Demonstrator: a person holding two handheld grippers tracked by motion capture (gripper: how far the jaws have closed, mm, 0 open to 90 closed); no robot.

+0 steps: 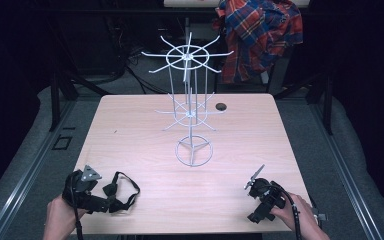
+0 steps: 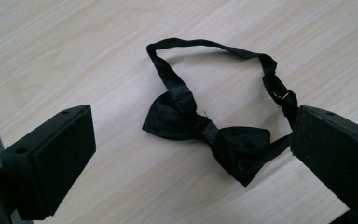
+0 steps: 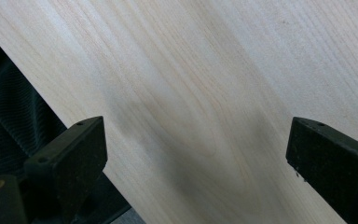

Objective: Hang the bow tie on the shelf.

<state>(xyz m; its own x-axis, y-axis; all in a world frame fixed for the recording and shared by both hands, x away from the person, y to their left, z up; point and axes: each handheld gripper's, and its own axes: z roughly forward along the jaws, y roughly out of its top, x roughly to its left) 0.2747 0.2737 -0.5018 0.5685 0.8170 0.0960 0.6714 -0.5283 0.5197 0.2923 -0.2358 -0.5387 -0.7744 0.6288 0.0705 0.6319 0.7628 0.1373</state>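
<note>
The person's left hand (image 1: 60, 215) comes in at the near left corner of the table (image 1: 130, 130), well to the near left of the white wire rack (image 1: 190, 112) that stands at the table's middle. It holds the left gripper (image 1: 111, 196) low over the wood, aimed toward the near edge's middle. In the left gripper view the jaws stand wide apart with nothing between the pads, and the black bow tie (image 2: 205, 135) lies flat on the table between and just beyond them, its strap looping away and running behind the right-hand jaw, where the end is hidden. Whether the jaw touches the strap cannot be told.

The right hand (image 1: 300, 215) enters at the near right corner, well to the near right of the rack, holding the right gripper (image 1: 260, 192) tilted toward the table. Its jaws are spread wide too, over bare wood near the table edge.

Beyond the rack, a plaid shirt (image 1: 260, 35) hangs in the dark behind the table, its top cut off by the frame. A small dark round spot (image 1: 221, 106) sits just right of the rack; what it is cannot be made out.
</note>
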